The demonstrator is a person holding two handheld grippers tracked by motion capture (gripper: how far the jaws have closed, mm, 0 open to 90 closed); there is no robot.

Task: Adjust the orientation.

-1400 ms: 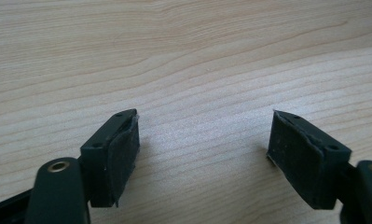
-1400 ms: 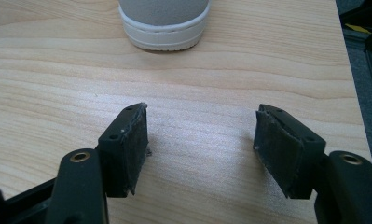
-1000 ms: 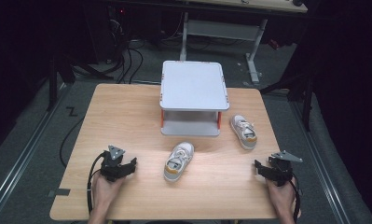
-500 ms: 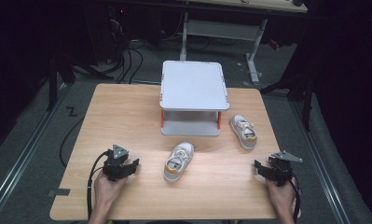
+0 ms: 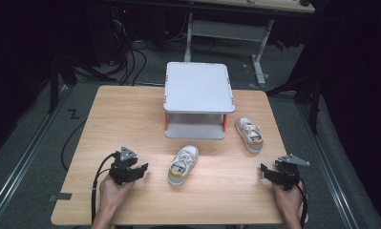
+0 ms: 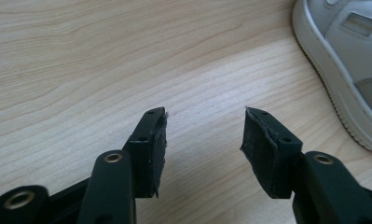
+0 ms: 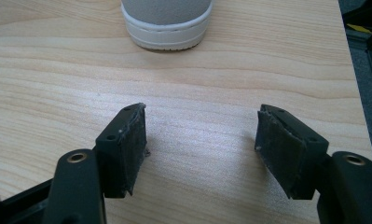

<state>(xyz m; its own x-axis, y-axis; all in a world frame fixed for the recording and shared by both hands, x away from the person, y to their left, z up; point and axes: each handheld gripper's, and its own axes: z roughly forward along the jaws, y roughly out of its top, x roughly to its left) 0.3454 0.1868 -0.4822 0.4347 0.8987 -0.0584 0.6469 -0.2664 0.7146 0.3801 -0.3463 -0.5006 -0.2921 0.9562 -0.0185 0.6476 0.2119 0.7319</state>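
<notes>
Two small white shoes lie on the wooden table (image 5: 131, 119). One shoe (image 5: 183, 164) with a tan heel is at the front middle; the other shoe (image 5: 249, 134) is to the right of the stand. My left gripper (image 5: 141, 169) rests at the front left, pointing at the near shoe (image 6: 347, 56). Its jaws have just been closing and now stand half open (image 6: 204, 112) over bare wood, with nothing between them. My right gripper (image 5: 264, 171) sits at the front right, open (image 7: 202, 108) and holding nothing. A shoe's rounded end (image 7: 167, 18) lies ahead of it.
A white two-level stand (image 5: 197, 88) with orange corner posts stands at the back middle of the table. Dark floor with cables and a desk frame surrounds the table. The right table edge (image 7: 347, 70) runs close beside my right gripper.
My left gripper has edged slightly right toward the near shoe, and its jaws look narrower. The right gripper and both shoes have stayed where they were.
</notes>
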